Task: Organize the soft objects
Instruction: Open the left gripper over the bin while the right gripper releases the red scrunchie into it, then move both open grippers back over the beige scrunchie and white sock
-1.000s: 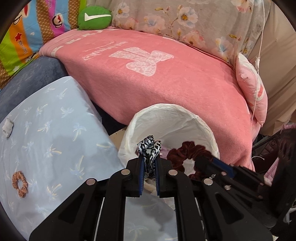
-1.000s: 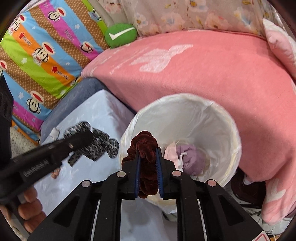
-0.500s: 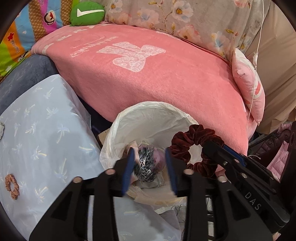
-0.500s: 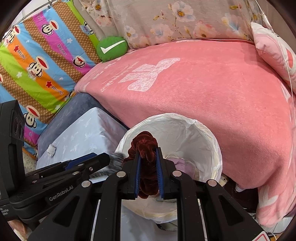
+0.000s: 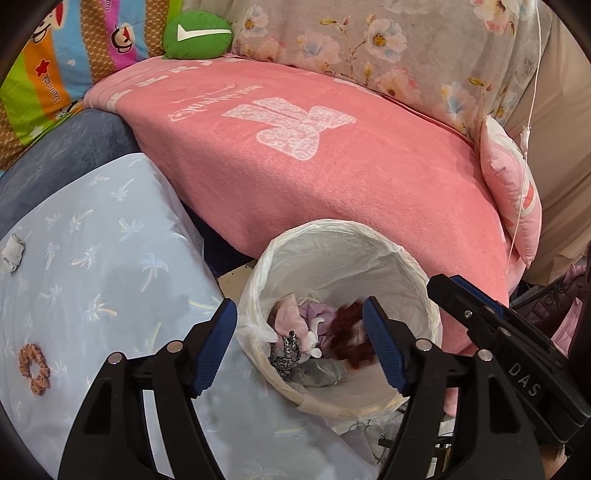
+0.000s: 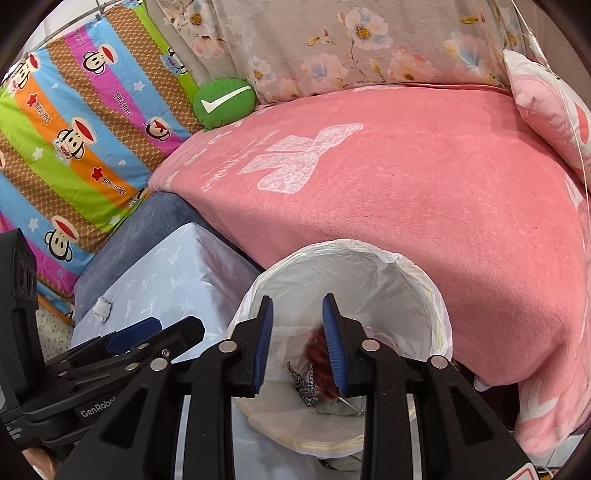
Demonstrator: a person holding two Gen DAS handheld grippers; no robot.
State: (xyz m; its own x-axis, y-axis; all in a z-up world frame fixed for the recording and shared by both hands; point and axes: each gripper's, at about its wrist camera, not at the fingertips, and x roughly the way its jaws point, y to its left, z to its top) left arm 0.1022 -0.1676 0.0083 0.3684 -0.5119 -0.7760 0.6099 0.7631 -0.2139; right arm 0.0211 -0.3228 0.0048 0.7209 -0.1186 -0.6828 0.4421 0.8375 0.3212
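A round basket lined with a white bag (image 5: 332,236) (image 6: 417,280) stands against the pink bed. Inside it lie a black-and-white leopard scrunchie (image 5: 286,354) (image 6: 304,386), a blurred dark red velvet scrunchie (image 5: 349,338) (image 6: 317,350), and pink, lilac and grey soft pieces. My left gripper (image 5: 297,347) hangs open over the basket with nothing between its fingers. My right gripper (image 6: 297,347) is also open above it, the red scrunchie just below its right finger. An orange scrunchie (image 5: 34,363) and a small white-grey piece (image 5: 11,253) (image 6: 101,308) lie on the light blue cloth.
The light blue palm-print cloth (image 5: 92,258) covers a surface left of the basket. A pink blanket (image 5: 332,166) covers the bed behind, with a green cushion (image 5: 197,35), a pink pillow (image 5: 513,192) and a hanging white cord (image 5: 524,129). A striped monkey-print cover (image 6: 74,129) is at left.
Both grippers opened over the basket. The leopard scrunchie dropped in from the left gripper first, then the dark red scrunchie left the right gripper and is falling in.
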